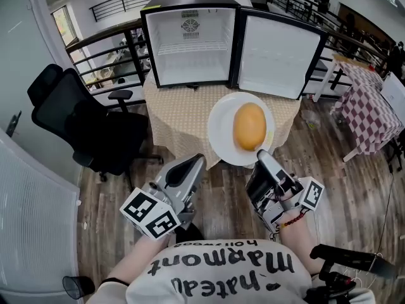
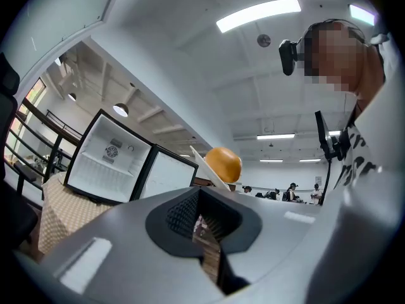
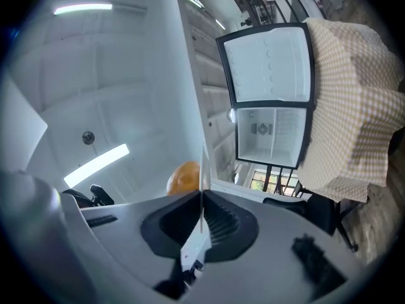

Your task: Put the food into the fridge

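Observation:
A white plate [image 1: 221, 132] carries a round golden-brown bun [image 1: 249, 126], held in the air over the near edge of the table. My right gripper [image 1: 261, 154] is shut on the plate's near rim; in the right gripper view the plate [image 3: 201, 170] runs edge-on between the pads of this gripper [image 3: 201, 217], with the bun [image 3: 185, 177] behind it. The mini fridge [image 1: 190, 43] stands on the table with its door [image 1: 278, 56] swung wide to the right and its shelves bare. My left gripper [image 1: 196, 161] hangs left of the plate, shut on nothing, seen also as the left gripper [image 2: 201, 217].
The table [image 1: 171, 119] wears a tan checked cloth. A black office chair [image 1: 88, 128] stands to its left. A second table with a red checked cloth [image 1: 367, 106] is at the right. Metal railings run behind the fridge. Wooden floor lies under me.

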{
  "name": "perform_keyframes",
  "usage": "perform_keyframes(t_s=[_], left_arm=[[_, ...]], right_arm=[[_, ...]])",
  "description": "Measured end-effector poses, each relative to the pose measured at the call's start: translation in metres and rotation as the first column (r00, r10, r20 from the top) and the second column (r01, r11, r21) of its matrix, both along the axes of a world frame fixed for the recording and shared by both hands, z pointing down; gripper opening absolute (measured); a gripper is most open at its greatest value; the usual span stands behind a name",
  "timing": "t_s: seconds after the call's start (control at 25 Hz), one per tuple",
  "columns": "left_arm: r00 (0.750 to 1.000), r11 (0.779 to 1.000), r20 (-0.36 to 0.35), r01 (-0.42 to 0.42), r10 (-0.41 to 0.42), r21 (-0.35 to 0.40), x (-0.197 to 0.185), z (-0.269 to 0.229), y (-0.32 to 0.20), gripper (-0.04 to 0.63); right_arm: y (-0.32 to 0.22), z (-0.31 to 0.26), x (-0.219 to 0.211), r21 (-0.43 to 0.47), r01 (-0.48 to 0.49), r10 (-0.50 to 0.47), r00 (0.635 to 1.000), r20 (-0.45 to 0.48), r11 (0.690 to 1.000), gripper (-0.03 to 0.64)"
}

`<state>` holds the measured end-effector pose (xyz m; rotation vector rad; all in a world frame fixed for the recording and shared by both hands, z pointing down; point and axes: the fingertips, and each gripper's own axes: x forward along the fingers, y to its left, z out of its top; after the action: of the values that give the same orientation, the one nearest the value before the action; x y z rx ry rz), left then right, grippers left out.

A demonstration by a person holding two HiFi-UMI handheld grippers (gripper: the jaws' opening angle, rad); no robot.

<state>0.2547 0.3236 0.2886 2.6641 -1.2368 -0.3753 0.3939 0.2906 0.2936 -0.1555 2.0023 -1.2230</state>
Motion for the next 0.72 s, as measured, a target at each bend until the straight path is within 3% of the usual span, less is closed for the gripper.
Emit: perform_keyframes(t_s=[0.72], left_arm=[[0.994, 0.994, -0.022, -0.106, 0.107, 0.026, -0.089, -0.023, -0.154, 0.005]], right_arm=[[-0.143, -0.017, -0.083, 0.002, -0.108, 0.108, 0.994, -0.025, 0.994, 0.025]])
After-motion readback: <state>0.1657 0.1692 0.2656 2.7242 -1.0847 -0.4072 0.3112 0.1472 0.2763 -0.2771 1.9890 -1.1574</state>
